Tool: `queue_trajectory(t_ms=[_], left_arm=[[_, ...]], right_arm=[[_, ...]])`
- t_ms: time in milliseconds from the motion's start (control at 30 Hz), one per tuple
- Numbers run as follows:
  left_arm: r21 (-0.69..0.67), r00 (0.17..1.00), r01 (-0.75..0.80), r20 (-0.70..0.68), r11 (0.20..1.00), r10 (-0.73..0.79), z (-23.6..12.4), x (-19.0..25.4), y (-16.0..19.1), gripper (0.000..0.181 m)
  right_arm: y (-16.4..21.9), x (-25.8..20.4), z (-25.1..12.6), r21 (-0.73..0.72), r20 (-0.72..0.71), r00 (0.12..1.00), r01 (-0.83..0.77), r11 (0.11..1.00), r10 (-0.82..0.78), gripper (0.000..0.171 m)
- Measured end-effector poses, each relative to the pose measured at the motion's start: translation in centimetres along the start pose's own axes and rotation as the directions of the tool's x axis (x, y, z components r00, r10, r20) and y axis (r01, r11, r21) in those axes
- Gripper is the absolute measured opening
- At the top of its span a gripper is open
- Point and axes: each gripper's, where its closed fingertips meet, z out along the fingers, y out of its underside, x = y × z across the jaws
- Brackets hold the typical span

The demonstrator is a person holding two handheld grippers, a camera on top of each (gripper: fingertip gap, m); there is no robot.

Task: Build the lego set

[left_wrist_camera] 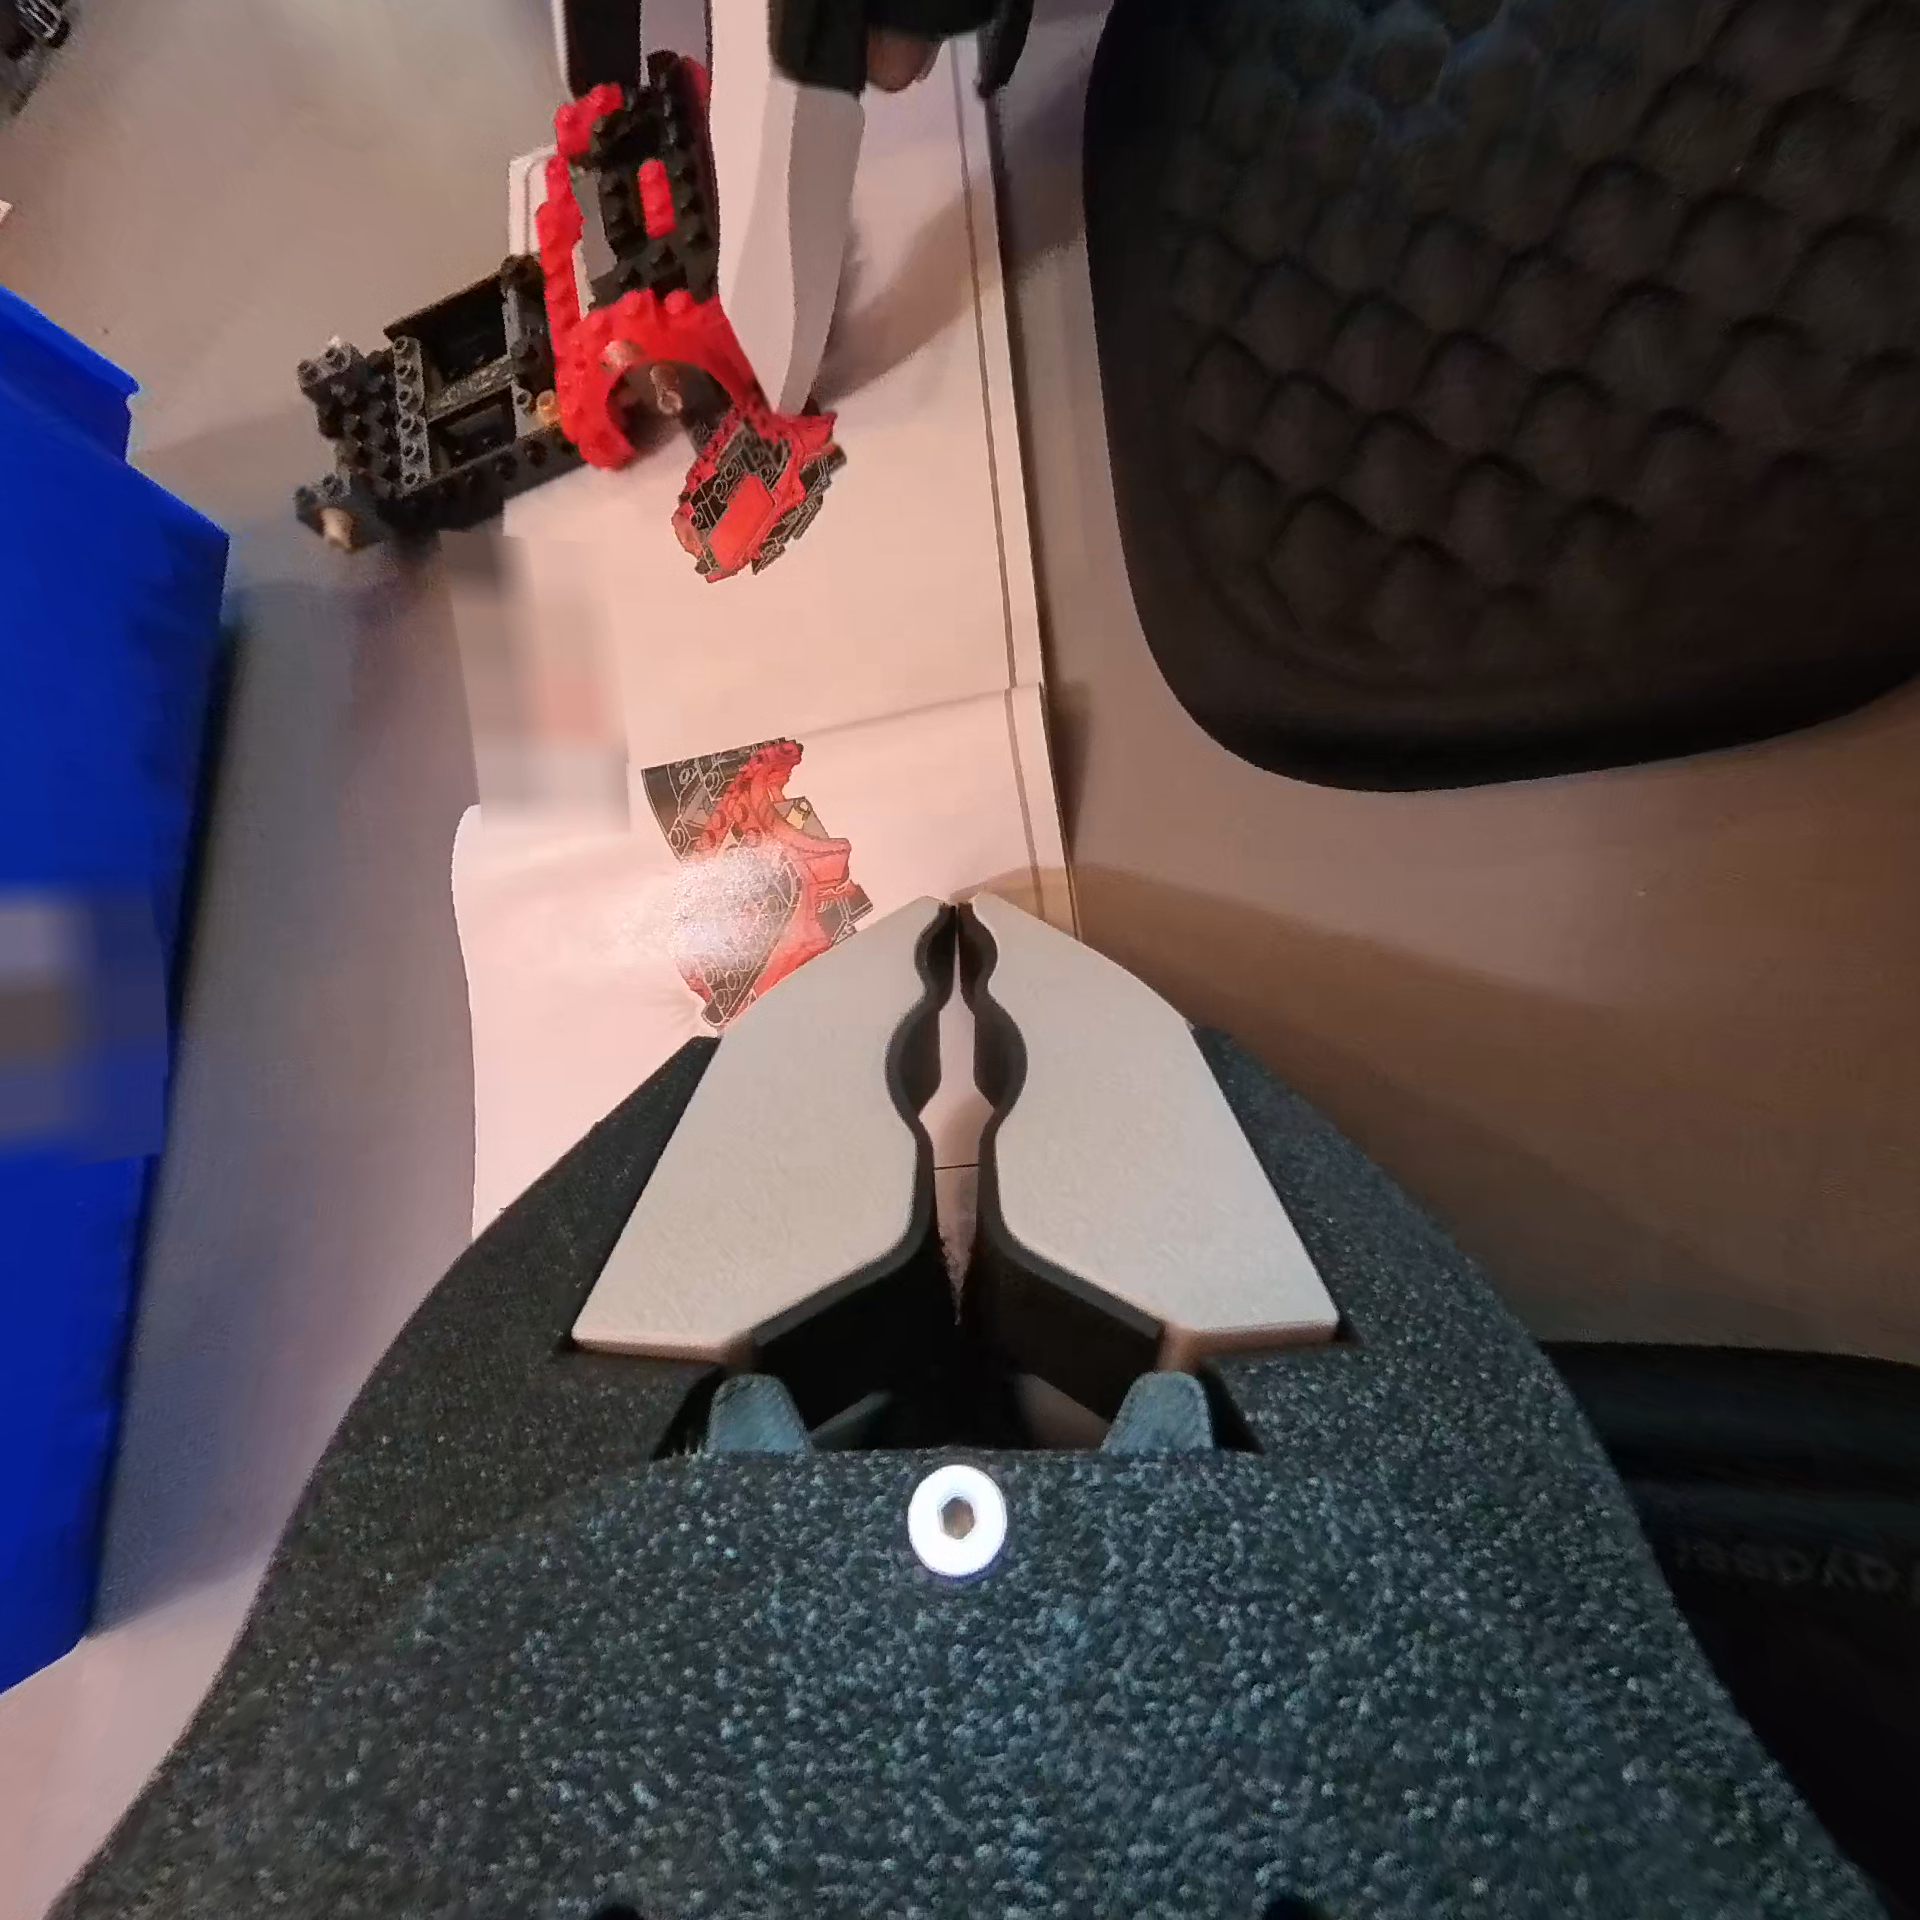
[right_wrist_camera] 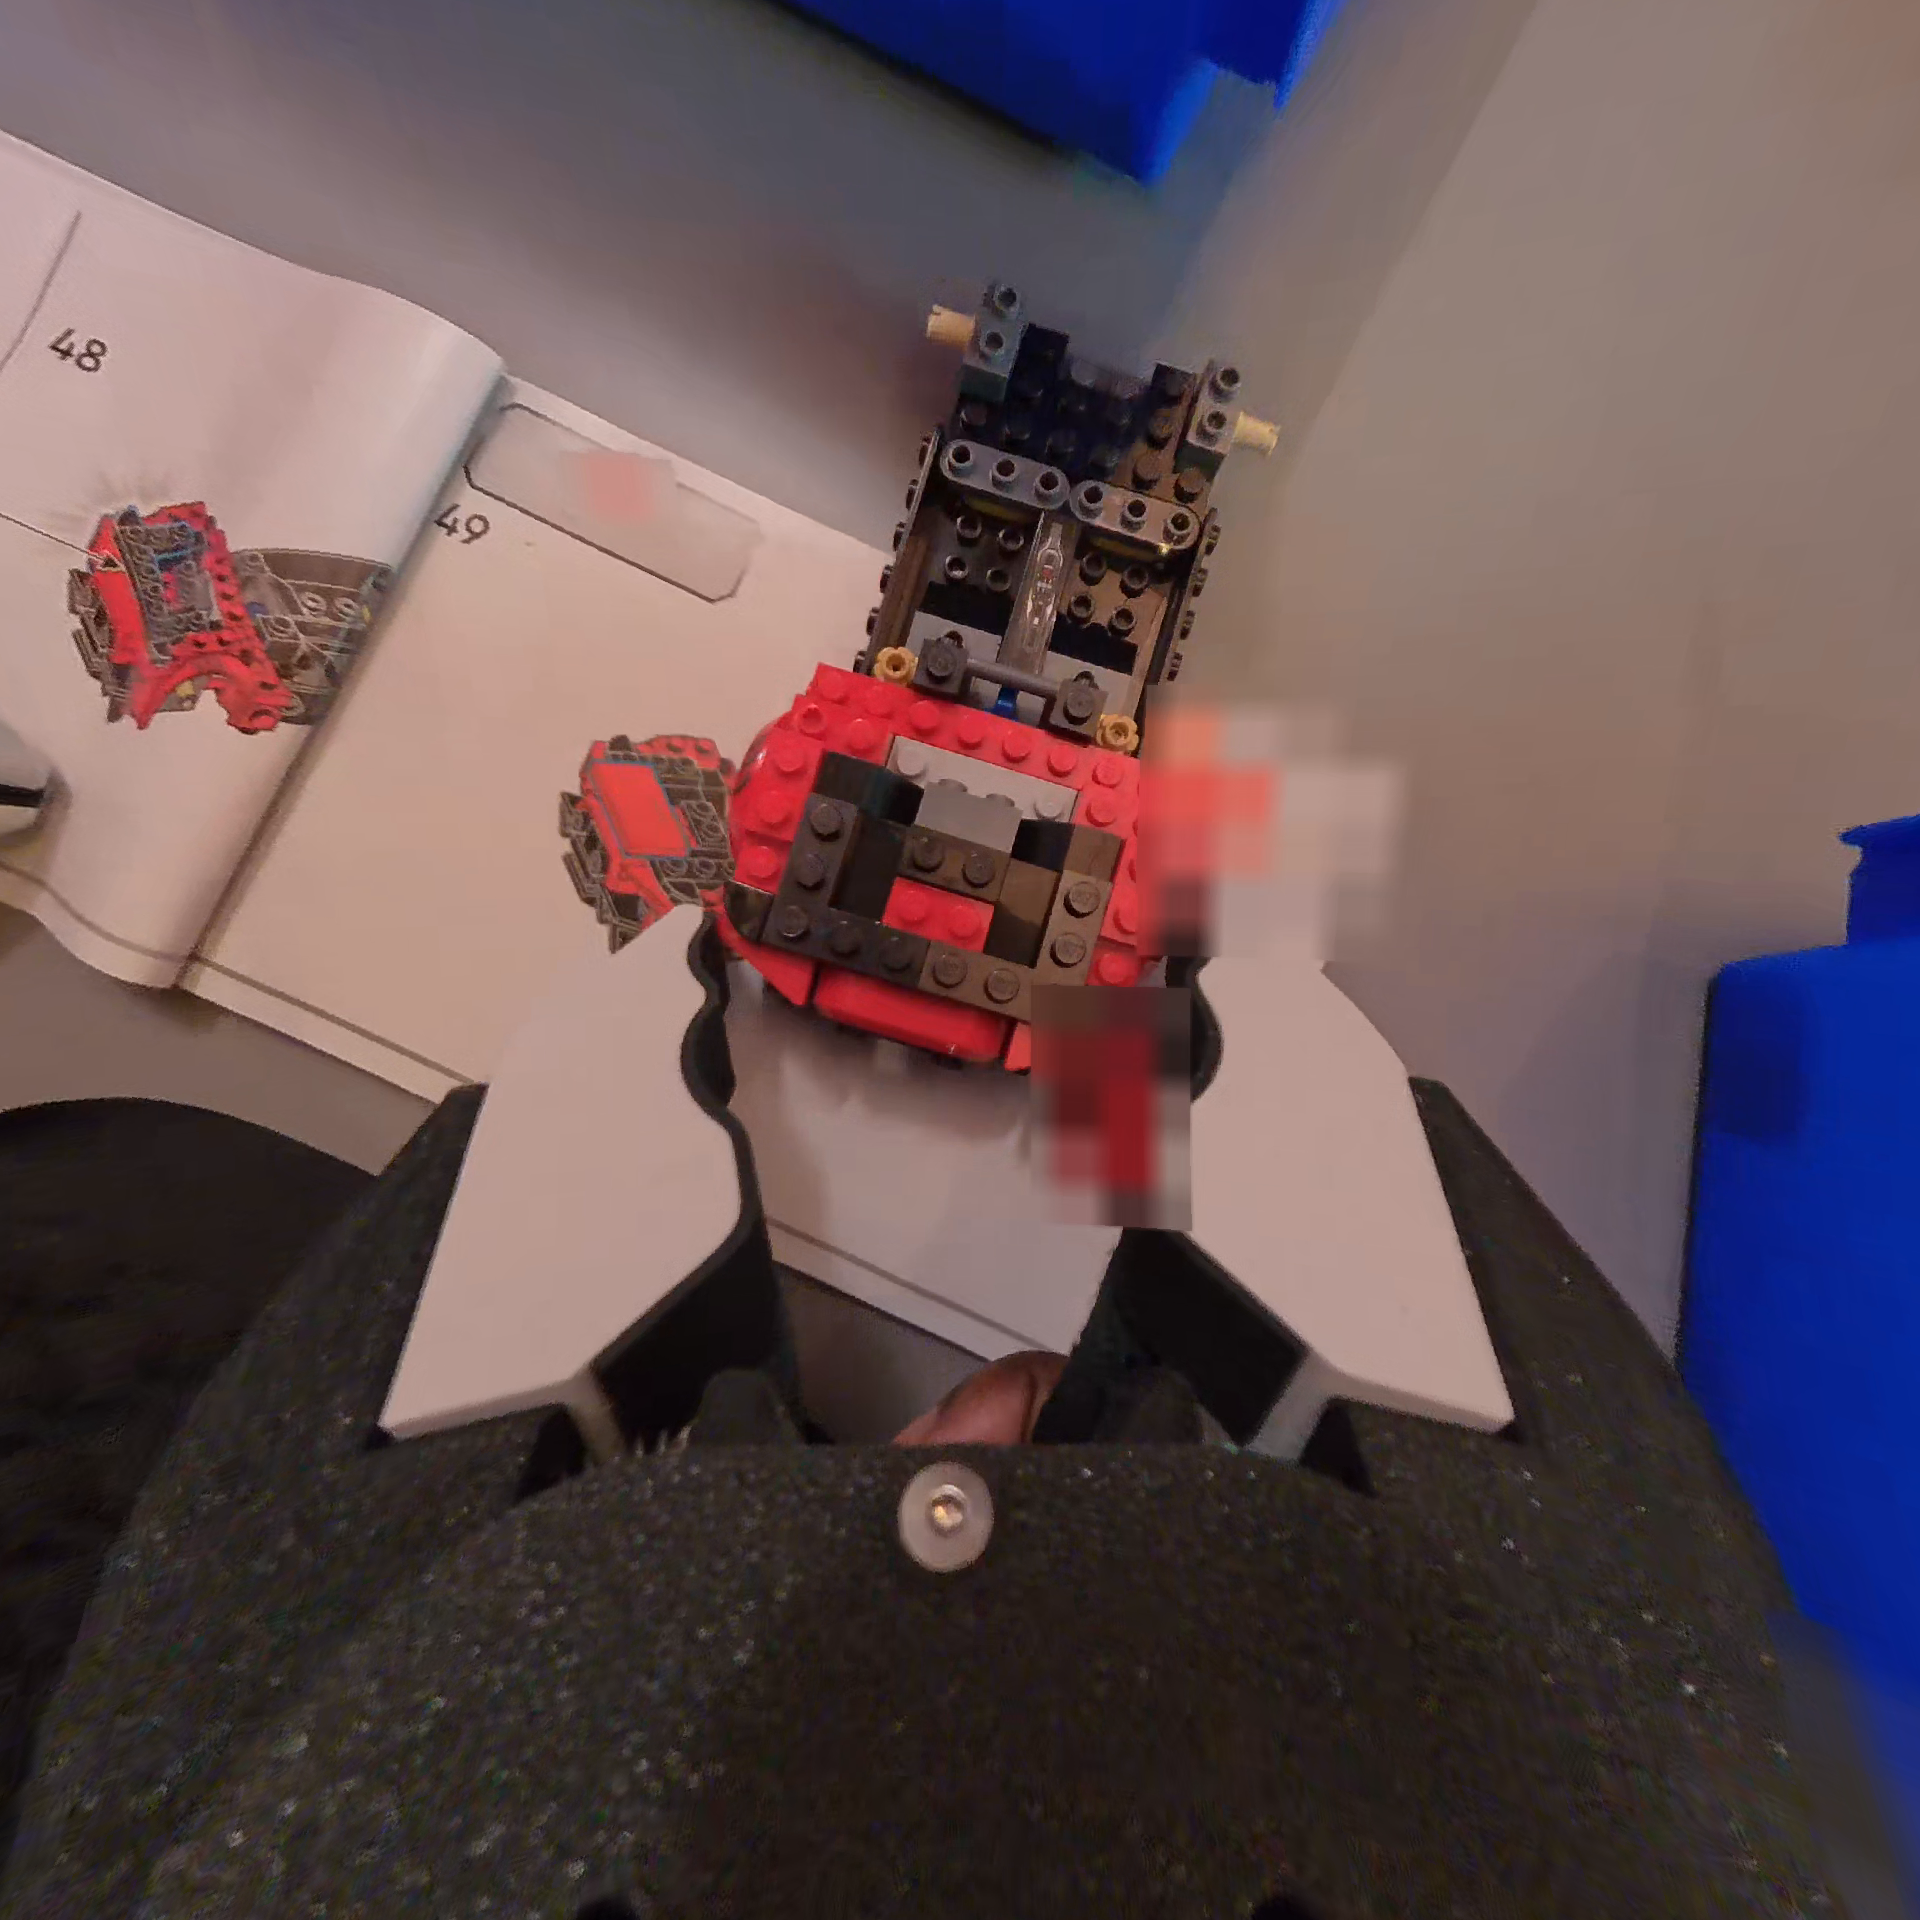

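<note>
The half-built red and black brick car (right_wrist_camera: 987, 790) lies partly on the open white paper instruction booklet (right_wrist_camera: 343, 831), its long axis pointing straight away from the right gripper (right_wrist_camera: 951, 997), whose fingers stand apart around the car's red end. The left gripper (left_wrist_camera: 956, 920), fingertips together and empty, hovers well apart over the booklet's near page, so the right one is nearer.

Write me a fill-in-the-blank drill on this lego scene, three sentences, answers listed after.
1. The left gripper has its fingertips ____, with nothing between them.
2. The lego model has a red end and a ____ end with tan pins.
3. The model rests partly on an open instruction booklet, and the right gripper has its jaws spread ____ the model's red end.

Answers: shut; black; around
</note>
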Motion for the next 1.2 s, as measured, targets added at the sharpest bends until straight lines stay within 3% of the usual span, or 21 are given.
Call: queue_trajectory(t_ms=[400, 533, 667, 800, 1000, 1033, 1200], left_arm=[[-0.003, 0.999, 0.036, -0.034, 0.999, -0.036, -0.7, 0.6, 0.5, 0.000], [-0.023, 1.000, -0.003, -0.021, 1.000, 0.002, -0.9, 0.6, 0.7, 0.003], [-0.027, 1.000, -0.017, 0.000, 0.999, 0.017, -1.1, 0.4, 0.7, 0.006], [-0.020, 1.000, -0.008, 0.006, 1.000, 0.008, -1.1, 0.2, 0.5, 0.007], [0.007, 1.000, 0.022, 0.019, 1.000, -0.022, -1.8, -0.1, -0.3, 0.008], [0.030, 0.999, 0.047, 0.011, 0.998, -0.047, -1.9, -0.1, -0.5, 0.009], [0.177, 0.983, 0.181, -0.002, 0.967, -0.184, -3.0, -1.2, -2.0, 0.015]], right_arm=[[0.2, -0.8, -0.2, 0.039, 0.013, 1.000, 0.001, 0.999, -0.001, 0.082], [-0.1, -0.5, -2.1, 0.097, 0.076, 0.997, -0.023, 0.995, 0.016, 0.085], [2.1, 2.1, -4.8, 0.073, 0.047, 0.998, -0.042, 0.996, 0.038, 0.060], [3.7, 3.1, -4.2, 0.037, 0.012, 0.999, -0.039, 0.999, 0.038, 0.040], [3.0, 2.2, -2.3, 0.031, 0.039, 0.998, 0.045, 0.999, -0.046, 0.026], [3.1, 1.9, -2.2, 0.027, 0.068, 0.996, 0.049, 0.998, -0.051, 0.018], [3.4, 2.3, -2.5, 0.028, 0.095, 0.995, 0.039, 0.999, -0.042, 0.016]])
